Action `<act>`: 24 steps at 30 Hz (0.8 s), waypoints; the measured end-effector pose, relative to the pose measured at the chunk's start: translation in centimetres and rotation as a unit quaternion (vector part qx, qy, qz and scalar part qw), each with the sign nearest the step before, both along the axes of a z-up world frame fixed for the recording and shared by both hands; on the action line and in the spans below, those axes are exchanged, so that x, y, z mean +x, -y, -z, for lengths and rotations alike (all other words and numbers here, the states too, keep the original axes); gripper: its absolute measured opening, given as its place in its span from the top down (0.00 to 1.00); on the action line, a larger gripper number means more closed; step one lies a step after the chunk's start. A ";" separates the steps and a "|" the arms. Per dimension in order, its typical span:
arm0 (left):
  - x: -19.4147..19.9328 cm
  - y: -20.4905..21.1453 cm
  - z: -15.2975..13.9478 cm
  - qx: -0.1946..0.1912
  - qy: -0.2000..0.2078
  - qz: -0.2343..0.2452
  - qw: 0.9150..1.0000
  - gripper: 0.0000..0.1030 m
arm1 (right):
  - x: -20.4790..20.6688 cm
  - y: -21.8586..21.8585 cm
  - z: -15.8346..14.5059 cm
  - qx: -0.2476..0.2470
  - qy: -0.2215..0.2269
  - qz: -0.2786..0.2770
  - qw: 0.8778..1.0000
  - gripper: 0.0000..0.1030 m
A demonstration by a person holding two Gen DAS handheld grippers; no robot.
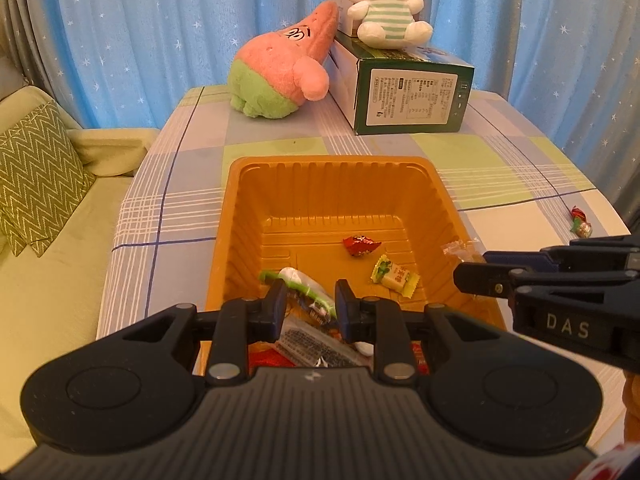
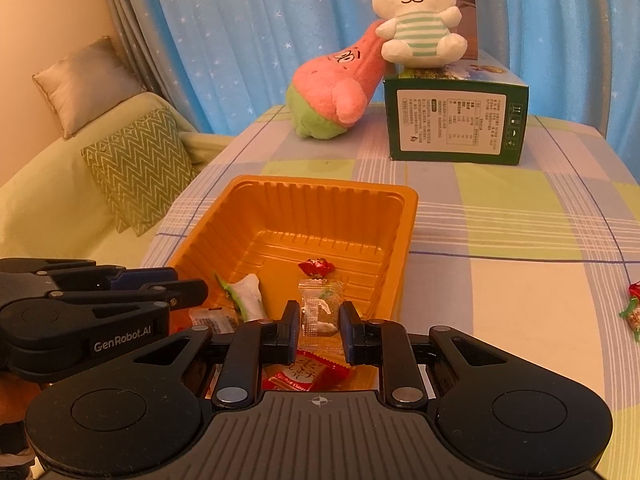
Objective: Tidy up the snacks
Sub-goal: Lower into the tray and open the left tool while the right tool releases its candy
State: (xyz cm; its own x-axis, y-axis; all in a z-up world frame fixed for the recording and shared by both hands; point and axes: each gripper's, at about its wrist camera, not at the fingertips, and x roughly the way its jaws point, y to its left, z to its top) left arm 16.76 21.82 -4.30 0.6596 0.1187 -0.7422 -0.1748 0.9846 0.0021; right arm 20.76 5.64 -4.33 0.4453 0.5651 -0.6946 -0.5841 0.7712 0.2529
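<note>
An orange plastic tray (image 1: 240,216) (image 2: 404,240) sits on the checked tablecloth and holds several wrapped snacks: a red candy (image 1: 360,245) (image 2: 316,268), a yellow-green candy (image 1: 394,276), a green-white packet (image 1: 304,284) (image 2: 250,294) and a red packet (image 2: 304,372). My left gripper (image 1: 310,304) hangs over the tray's near end, jaws a little apart, with the green-white packet lying between them. My right gripper (image 2: 320,328) is over the tray's right side, jaws apart around a clear-wrapped candy (image 2: 318,312) (image 1: 460,249); I cannot tell whether it grips it. A loose red-green candy (image 1: 580,222) (image 2: 632,312) lies on the table to the right.
A pink-green plush (image 1: 280,68) (image 2: 336,92), a green box (image 1: 408,92) (image 2: 456,120) and a white bunny plush (image 1: 384,4) (image 2: 420,20) on it stand at the table's far side. A sofa with cushions (image 1: 36,168) (image 2: 140,168) is to the left.
</note>
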 end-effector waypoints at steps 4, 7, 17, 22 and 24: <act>-0.6 -0.2 -0.3 -0.001 0.004 -0.002 1.000 0.78 | -0.1 -0.1 -0.3 0.002 0.002 0.000 1.000 0.79; -1.2 -0.3 -0.6 -0.003 0.008 -0.005 1.000 0.78 | -0.2 -0.2 -0.6 0.004 0.003 -0.001 1.000 0.79; -2.4 -1.1 -1.0 -0.013 0.015 -0.015 1.000 0.78 | 0.3 -1.0 -1.0 0.047 -0.010 -0.009 0.999 0.79; -3.1 -1.1 -1.2 -0.016 0.018 -0.020 1.000 0.77 | 0.3 -0.5 -1.2 0.052 -0.012 0.002 0.999 0.37; -3.4 -1.0 -1.3 -0.016 0.019 -0.021 0.999 0.76 | 0.1 0.0 -1.4 0.054 -0.012 0.004 0.998 0.37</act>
State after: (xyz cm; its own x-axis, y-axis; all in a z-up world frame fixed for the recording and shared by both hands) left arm 13.33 22.78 -3.00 0.6827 0.1230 -0.7203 -0.2155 0.9758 -0.0377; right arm 20.86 5.68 -2.94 0.4338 0.6335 -0.6407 -0.5702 0.7436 0.3492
